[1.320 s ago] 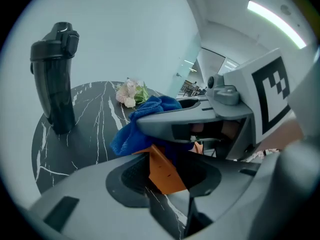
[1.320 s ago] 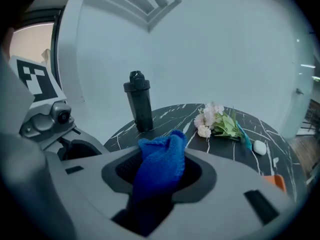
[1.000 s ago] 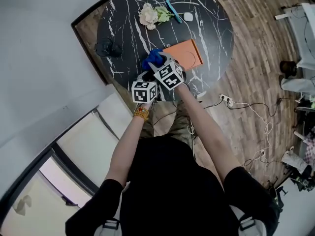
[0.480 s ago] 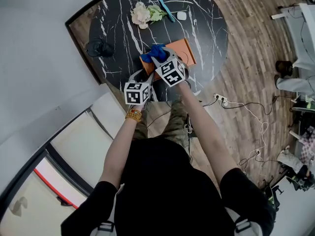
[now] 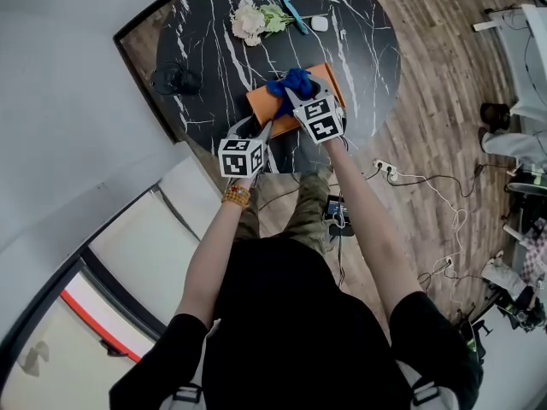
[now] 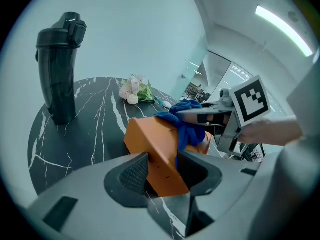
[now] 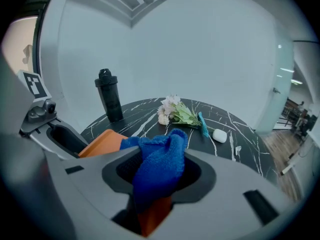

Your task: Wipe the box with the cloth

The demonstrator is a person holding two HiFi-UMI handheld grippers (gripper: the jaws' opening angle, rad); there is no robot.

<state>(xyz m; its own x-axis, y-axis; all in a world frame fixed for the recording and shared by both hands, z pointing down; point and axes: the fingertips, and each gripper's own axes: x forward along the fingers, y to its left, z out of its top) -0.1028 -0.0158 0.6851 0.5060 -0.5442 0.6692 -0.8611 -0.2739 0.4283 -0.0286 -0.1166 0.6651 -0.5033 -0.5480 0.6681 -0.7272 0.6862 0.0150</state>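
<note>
One fuzzy blue cloth atop flat orange box

Black short-sleeved T-shirt, olive trousers beyond it, orange-beaded bracelet, grey left gripper and right gripper with black-and-white marker cubes.

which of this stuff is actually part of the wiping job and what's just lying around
In the job: orange box, blue cloth, left gripper holding the box, right gripper holding the cloth.
Lying about: black bottle, flowers, teal tool, white case.
</note>
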